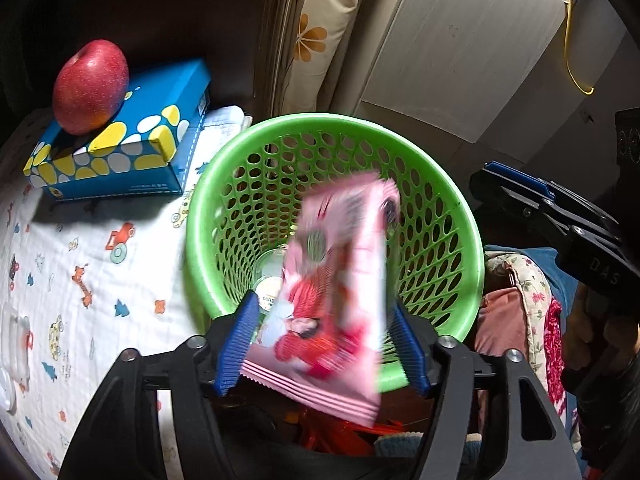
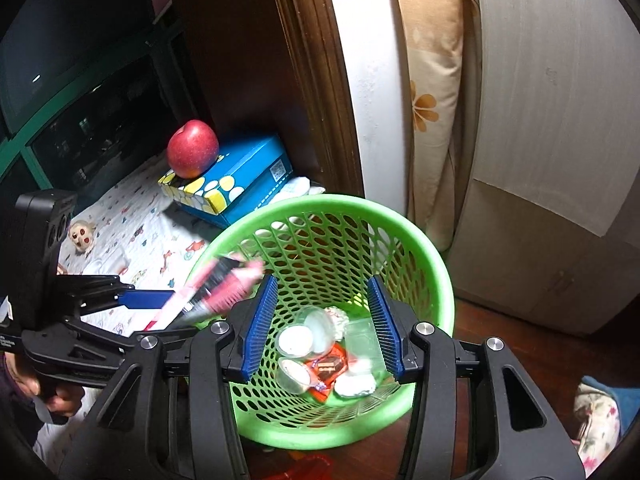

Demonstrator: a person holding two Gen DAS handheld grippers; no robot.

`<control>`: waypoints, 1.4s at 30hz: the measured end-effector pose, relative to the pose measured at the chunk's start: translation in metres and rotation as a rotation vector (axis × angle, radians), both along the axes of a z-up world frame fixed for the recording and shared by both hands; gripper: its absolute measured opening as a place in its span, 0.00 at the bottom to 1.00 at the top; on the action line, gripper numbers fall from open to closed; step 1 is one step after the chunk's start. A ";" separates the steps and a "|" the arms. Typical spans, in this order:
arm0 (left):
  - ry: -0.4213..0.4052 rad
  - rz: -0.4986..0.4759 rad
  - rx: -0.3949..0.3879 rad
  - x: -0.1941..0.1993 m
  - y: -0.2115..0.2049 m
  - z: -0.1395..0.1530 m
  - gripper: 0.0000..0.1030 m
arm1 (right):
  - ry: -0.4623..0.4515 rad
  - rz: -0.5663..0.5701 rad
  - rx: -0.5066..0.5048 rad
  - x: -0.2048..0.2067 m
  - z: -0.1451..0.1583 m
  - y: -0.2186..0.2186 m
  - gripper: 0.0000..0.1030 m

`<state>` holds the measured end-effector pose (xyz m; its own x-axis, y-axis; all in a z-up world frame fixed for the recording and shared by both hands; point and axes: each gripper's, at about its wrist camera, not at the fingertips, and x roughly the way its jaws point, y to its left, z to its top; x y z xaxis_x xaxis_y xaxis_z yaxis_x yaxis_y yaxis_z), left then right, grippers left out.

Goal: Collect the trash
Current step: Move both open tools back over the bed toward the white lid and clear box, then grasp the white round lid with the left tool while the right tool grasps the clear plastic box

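Note:
A pink snack packet [image 1: 340, 280], blurred, hangs between the blue pads of my left gripper [image 1: 322, 304] above the green mesh basket [image 1: 280, 124]. The pads stand a little off its edges and do not press it. From the right wrist view the same packet [image 2: 224, 288] tilts beside the left gripper [image 2: 136, 300] at the basket's [image 2: 436, 272] left rim. My right gripper [image 2: 323, 284] is open and empty over the basket's mouth; in the left wrist view it shows as the right gripper [image 1: 520, 196] past the right rim. Plastic cups, foil wrappers and a red wrapper [image 2: 324, 368] lie in the bottom.
A red apple [image 2: 193, 148] rests on a blue tissue box [image 2: 240, 184] on a cartoon-print sheet [image 1: 100, 260] left of the basket. A doll's head [image 2: 82, 236] lies on the sheet. A pale cabinet [image 2: 560, 120] and flowered curtain [image 2: 432, 80] stand behind. Clothes [image 1: 520, 320] pile at right.

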<state>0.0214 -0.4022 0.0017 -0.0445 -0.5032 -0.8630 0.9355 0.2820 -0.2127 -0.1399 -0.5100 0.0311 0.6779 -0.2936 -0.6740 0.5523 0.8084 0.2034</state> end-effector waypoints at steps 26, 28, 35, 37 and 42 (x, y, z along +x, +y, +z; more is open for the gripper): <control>-0.192 0.550 0.023 0.150 0.203 0.010 0.76 | 0.029 0.304 0.013 0.130 0.001 0.097 0.61; -0.219 0.605 0.048 0.169 0.227 0.005 0.76 | 0.038 0.334 0.034 0.147 -0.003 0.108 0.61; -0.237 0.744 0.118 0.233 0.293 -0.018 0.76 | 0.090 0.417 0.070 0.201 -0.014 0.152 0.61; -0.228 0.767 0.121 0.246 0.305 -0.021 0.76 | 0.107 0.435 0.071 0.215 -0.018 0.164 0.61; -0.196 0.804 0.121 0.276 0.319 -0.032 0.70 | 0.148 0.481 0.111 0.251 -0.027 0.189 0.61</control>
<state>0.2979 -0.0828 -0.0301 0.4445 -0.2208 -0.8682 0.4566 0.8897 0.0075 0.1113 -0.3207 0.0037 0.6139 0.1064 -0.7822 0.1526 0.9562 0.2499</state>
